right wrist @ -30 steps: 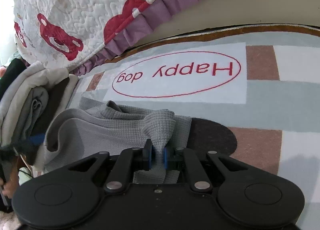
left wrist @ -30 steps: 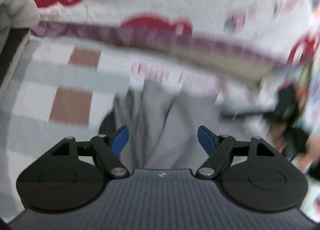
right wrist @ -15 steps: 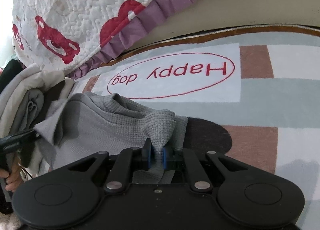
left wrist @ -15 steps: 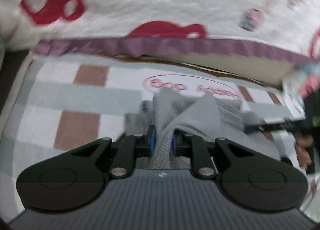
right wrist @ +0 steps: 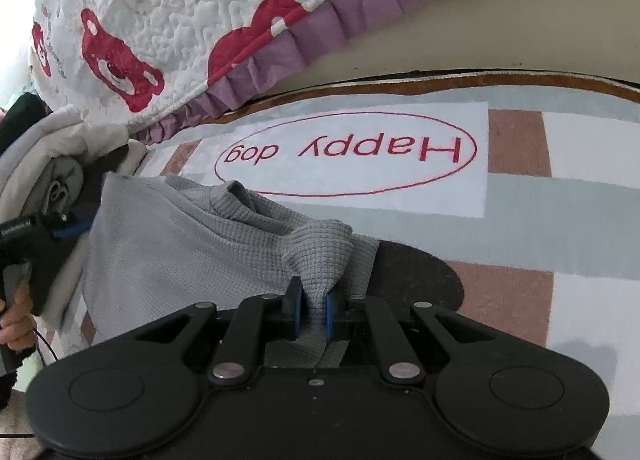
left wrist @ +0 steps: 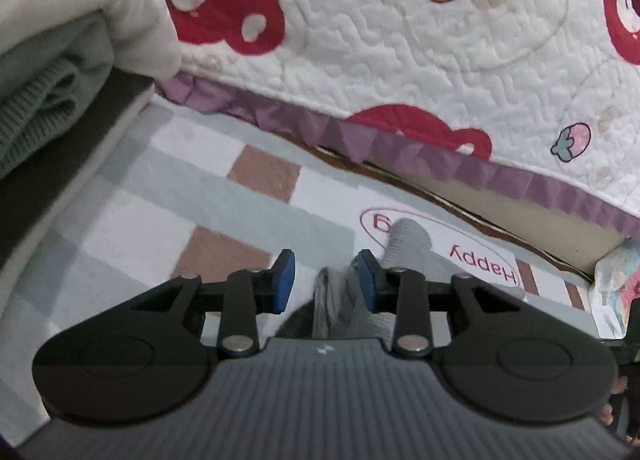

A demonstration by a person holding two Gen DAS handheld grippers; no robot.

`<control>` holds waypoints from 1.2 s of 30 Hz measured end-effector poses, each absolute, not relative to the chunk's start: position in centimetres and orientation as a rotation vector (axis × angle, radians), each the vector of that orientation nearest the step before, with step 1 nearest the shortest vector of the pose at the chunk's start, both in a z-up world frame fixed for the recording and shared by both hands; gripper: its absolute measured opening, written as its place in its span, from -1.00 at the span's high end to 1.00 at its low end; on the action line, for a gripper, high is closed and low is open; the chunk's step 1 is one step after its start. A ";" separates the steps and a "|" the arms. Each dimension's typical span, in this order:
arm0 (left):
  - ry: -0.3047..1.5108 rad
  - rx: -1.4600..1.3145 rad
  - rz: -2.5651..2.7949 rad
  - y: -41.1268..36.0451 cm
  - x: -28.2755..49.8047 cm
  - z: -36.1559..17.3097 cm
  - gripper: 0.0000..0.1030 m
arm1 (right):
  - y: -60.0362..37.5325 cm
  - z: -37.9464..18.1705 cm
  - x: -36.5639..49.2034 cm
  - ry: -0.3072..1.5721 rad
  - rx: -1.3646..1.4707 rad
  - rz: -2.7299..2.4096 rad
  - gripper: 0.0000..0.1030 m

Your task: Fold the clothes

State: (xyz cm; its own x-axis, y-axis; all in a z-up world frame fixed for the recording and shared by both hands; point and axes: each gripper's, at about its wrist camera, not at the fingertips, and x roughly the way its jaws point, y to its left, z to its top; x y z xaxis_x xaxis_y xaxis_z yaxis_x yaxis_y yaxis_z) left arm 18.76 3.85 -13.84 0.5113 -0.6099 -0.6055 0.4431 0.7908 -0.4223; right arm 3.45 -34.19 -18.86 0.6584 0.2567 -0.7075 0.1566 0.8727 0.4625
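Observation:
A grey waffle-knit garment (right wrist: 192,244) lies bunched on a checked rug (right wrist: 540,203) printed "Happy dog". My right gripper (right wrist: 311,316) is shut on a pinched fold of the garment at its right edge. My left gripper (left wrist: 325,280) is open; its jaws stand apart over the garment (left wrist: 404,244), with cloth lying between them and against the right pad (left wrist: 366,280). The left gripper also shows at the left of the right wrist view (right wrist: 72,230), against the garment's left side.
A bed with a white quilted cover, red bear prints and a purple frill (left wrist: 400,59) runs along the far side of the rug. A stack of folded clothes (left wrist: 52,71) stands at the left, also in the right wrist view (right wrist: 48,163).
My left gripper was shut on the grey garment half a second ago and has opened, letting the cloth go. My right gripper has kept its hold and the garment has been drawn leftward.

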 end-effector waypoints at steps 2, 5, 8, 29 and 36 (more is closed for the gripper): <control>0.878 -0.207 -0.761 3.5 18.5 -14.1 0.35 | -34.2 -18.8 3.4 0.861 0.523 0.057 0.81; 0.926 -0.146 -0.837 2.8 17.3 -14.4 0.30 | -33.8 -18.3 3.1 0.853 0.505 0.034 0.62; 0.954 -0.082 -0.753 2.0 17.2 -15.4 0.29 | -33.2 -16.9 1.7 0.810 0.454 -0.012 0.36; 0.907 -0.198 -0.717 1.4 18.6 -16.4 0.32 | -29.4 -15.0 -5.7 0.570 0.758 0.163 0.78; 0.946 -0.213 -0.670 1.1 19.4 -17.5 0.24 | -28.8 -18.0 -5.4 0.798 0.553 0.038 0.86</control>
